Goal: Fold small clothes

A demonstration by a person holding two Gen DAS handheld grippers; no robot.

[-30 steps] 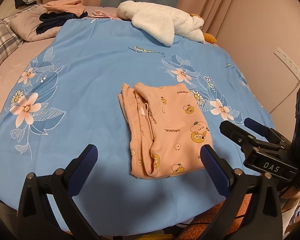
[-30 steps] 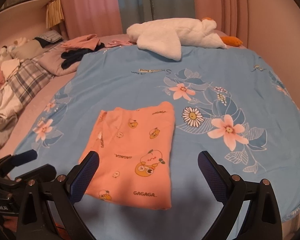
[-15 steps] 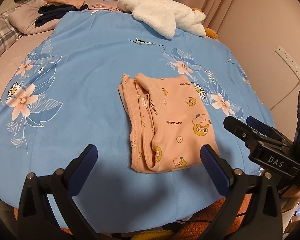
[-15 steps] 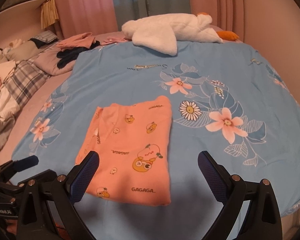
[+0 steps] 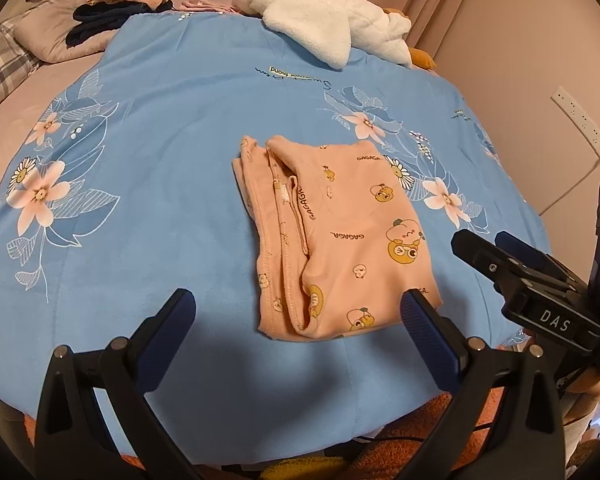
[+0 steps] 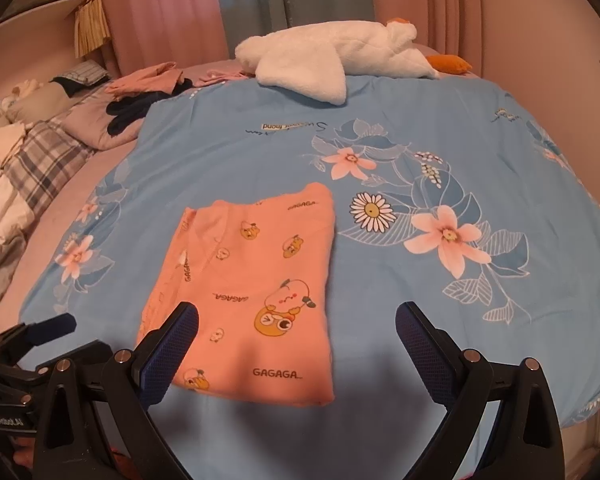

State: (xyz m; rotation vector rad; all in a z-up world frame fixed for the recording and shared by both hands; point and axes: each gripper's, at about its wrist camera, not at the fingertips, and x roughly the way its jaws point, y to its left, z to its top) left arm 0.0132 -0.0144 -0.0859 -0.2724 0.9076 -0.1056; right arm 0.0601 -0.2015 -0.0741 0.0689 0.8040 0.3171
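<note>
Seen from the left wrist, the left gripper (image 5: pixel 296 312) hangs above the near edge of the blue floral sheet (image 5: pixel 148 216) with its jaws spread wide and nothing between them. Beyond its left finger lies only bare sheet printed with a pink flower. Ahead of the gap between the jaws, and nearer the right finger, lies the folded peach garment (image 5: pixel 336 236), a small piece printed with cartoon animals and the word GAGAGA; its layered hems face the left finger, and its near right corner sits just behind the right fingertip. Further right in that view the right gripper (image 5: pixel 496 242) points in over the sheet's edge, apart from the cloth. From the right wrist, the left gripper shows at the far left as a dark blue-tipped frame, low over the sheet's edge. The right gripper (image 6: pixel 298 322) also has its jaws spread and empty; the garment (image 6: pixel 260 284) lies flat ahead of its left finger, whose tip overlaps the cloth's near left part in the view, though I cannot tell whether it touches. Ahead of the right finger is flowered sheet. Far beyond both jaws a white plush toy (image 6: pixel 332 56) lies on the sheet's far edge.
</note>
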